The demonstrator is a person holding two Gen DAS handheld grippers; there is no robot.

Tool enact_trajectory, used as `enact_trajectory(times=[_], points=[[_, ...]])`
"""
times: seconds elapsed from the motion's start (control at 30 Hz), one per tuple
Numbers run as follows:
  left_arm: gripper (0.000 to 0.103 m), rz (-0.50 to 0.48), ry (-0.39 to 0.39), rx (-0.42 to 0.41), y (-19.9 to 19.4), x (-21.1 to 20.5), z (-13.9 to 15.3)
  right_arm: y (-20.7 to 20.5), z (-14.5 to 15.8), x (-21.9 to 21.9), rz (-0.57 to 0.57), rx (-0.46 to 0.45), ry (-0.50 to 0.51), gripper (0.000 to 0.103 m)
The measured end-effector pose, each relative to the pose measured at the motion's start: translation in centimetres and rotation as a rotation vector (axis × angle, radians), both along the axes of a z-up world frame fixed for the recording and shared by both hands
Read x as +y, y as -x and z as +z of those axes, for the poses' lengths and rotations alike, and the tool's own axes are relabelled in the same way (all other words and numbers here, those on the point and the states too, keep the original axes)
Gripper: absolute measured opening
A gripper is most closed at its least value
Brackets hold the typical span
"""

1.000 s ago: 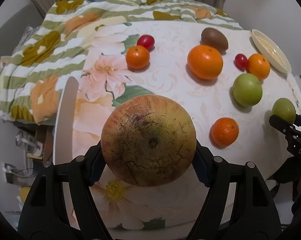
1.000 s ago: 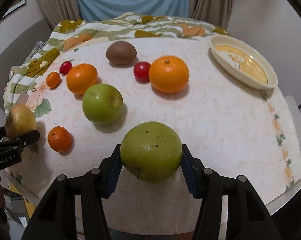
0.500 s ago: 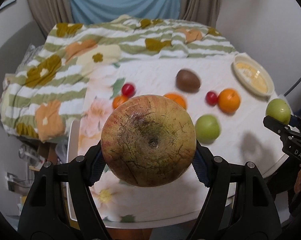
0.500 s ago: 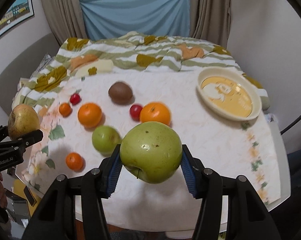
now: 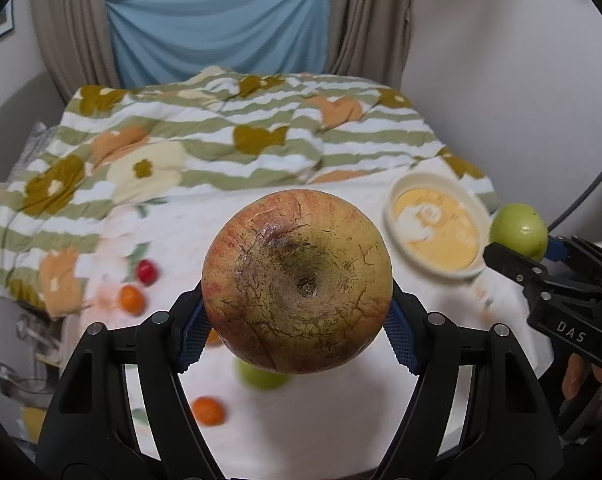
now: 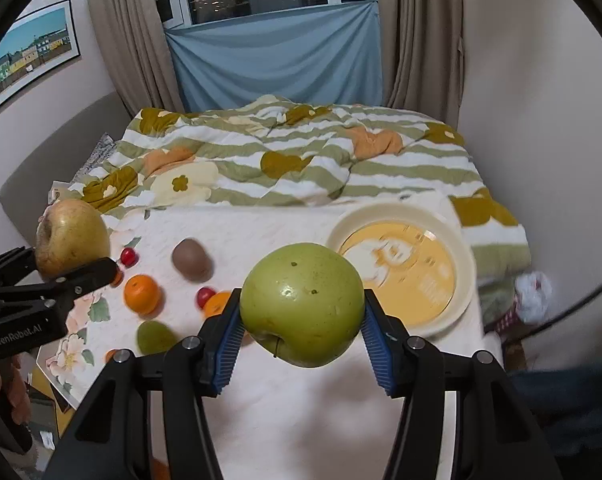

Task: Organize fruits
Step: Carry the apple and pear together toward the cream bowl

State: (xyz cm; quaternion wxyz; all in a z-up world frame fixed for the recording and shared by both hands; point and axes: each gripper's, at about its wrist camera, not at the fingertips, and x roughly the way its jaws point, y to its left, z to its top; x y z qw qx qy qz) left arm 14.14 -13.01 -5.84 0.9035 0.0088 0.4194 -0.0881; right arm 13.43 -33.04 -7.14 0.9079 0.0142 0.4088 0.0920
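The cream plate [image 6: 467,276], right of centre, is holding no fruit. The left gripper [image 5: 297,320] is clamping one russet apple [image 5: 297,280]; the right gripper [image 6: 301,328] is clamping one green apple [image 6: 301,304].

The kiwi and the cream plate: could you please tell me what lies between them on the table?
In the right wrist view, only bare white tablecloth shows between the kiwi and the cream plate; the held green apple hides the nearer part.

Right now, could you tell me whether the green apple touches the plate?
Apart: the left wrist view shows the green apple clamped in the right gripper, raised beside the plate.
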Motion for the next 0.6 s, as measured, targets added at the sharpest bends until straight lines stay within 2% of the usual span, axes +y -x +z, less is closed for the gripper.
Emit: enact_trajectory(times=[0.2,0.3,0.6], points=[[0.081,-0.036,0.031,0.014,-4.0,-5.7,-1.2,-3.5,-0.7,-4.8,0.004,0.000,0.015,0.051],[0.081,-0.078,0.015,0.023,-5.8,-8.4,-2.1,-5.3,-1.4,-7.0,-0.005,0.010,0.022,0.051],[0.081,-0.218,0.032,0.116,-11.5,-14.3,-5.8,-8.6,-3.3,-11.5,-0.098,0.054,0.004,0.051]])
